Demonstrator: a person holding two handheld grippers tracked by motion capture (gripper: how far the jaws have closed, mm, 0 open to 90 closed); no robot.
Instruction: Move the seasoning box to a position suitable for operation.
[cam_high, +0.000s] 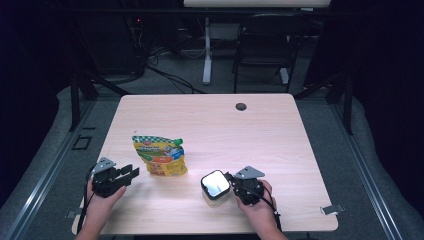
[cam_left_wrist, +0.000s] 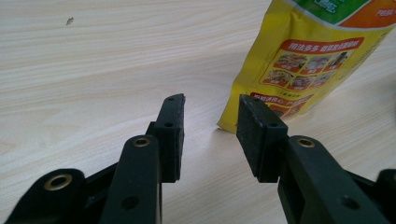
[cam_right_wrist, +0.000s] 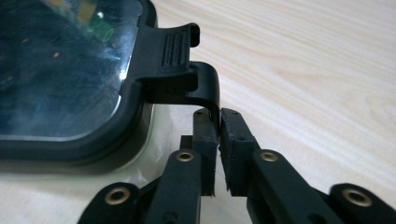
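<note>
Two grippers: right gripper (cam_right_wrist: 219, 122) fingers pinch container (cam_high: 215, 188) latch (cam_right_wrist: 205, 86), latch toward hand; left gripper (cam_left_wrist: 210, 114) fingers spread

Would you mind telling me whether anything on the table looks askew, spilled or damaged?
Nothing stands out. The yellow pouch is intact with nothing spilled, and the container sits upright, its lid on, with the right hand-held gripper pinching its latch tab.

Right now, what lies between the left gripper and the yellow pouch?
Nothing: in the high view, bare table separates the open left gripper from the yellow pouch; the left gripper view shows bare wood too.
</note>
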